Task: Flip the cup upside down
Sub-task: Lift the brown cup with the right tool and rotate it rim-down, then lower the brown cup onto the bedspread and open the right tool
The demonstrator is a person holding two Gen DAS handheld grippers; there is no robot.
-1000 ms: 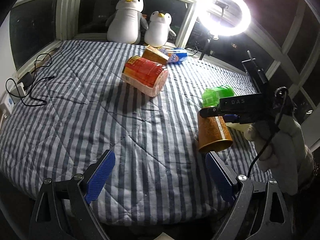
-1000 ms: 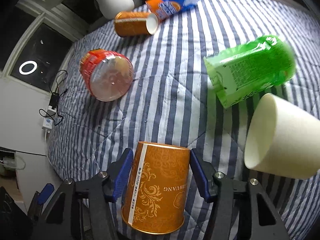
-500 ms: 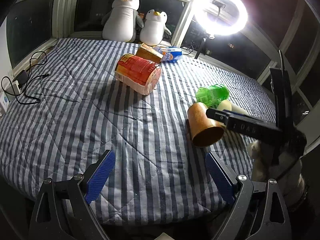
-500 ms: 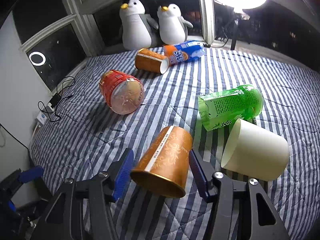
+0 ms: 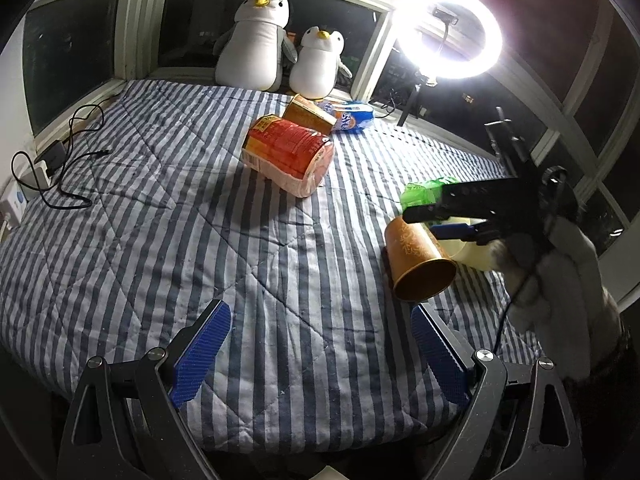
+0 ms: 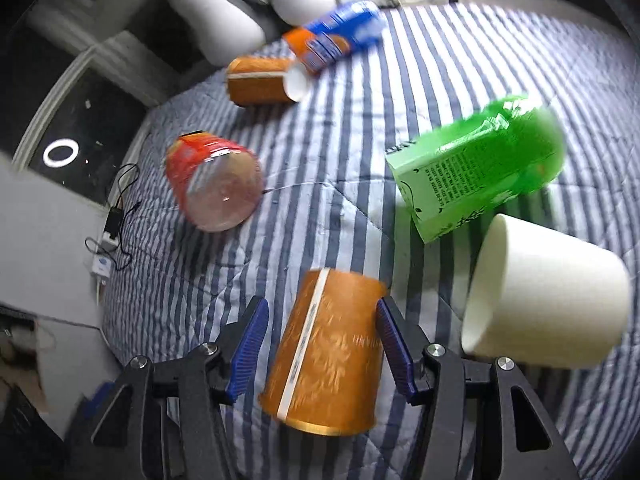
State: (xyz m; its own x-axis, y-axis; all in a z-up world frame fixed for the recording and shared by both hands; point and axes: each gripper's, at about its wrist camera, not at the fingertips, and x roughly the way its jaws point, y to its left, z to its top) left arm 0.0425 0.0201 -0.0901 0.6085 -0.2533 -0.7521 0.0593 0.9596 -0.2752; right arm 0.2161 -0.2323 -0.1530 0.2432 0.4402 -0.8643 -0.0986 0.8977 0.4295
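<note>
Cup (image 6: pixel 328 356) tipped (beside white cup (image 6: pixel 548 296)).

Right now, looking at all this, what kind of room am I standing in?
Most likely a bedroom used as a home recording spot: a striped quilt serves as the work surface, two plush penguins sit by dark windows, and a lit ring light stands at the far edge.

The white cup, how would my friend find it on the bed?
Start at the striped bed and find the bright green bottle lying near one side. Just beside it lies the white cup, next to the right claw. It's the only plain cup with no pattern; the orange cup has gold swirls.
</note>
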